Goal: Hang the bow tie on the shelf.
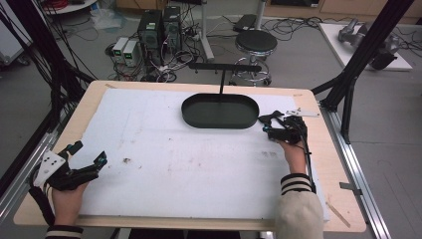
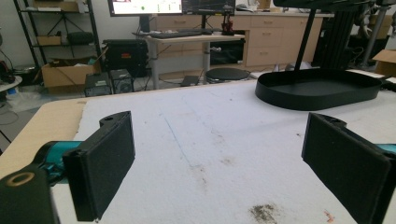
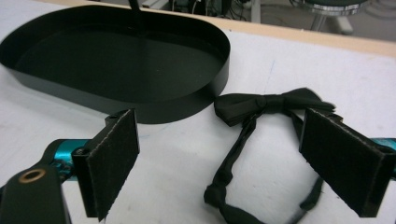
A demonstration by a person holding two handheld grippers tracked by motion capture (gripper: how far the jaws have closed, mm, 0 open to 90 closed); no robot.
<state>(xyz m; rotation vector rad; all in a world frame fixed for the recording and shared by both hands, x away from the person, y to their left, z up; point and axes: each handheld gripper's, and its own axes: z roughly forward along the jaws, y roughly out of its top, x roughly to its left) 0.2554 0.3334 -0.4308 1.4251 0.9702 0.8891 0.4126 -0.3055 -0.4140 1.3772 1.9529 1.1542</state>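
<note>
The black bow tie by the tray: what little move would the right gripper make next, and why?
Probably ease the right gripper down and close on the bow tie. Its jaws stand open with the tie's strap between them, untouched, right beside the oval black tray.

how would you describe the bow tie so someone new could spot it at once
Start at the black oval metal tray at the far middle of the white foam-covered table. Just beyond its right end, on the foam, lies the black fabric bow tie with a looping strap, before the open right gripper. It is soft and floppy, unlike the tray.
</note>
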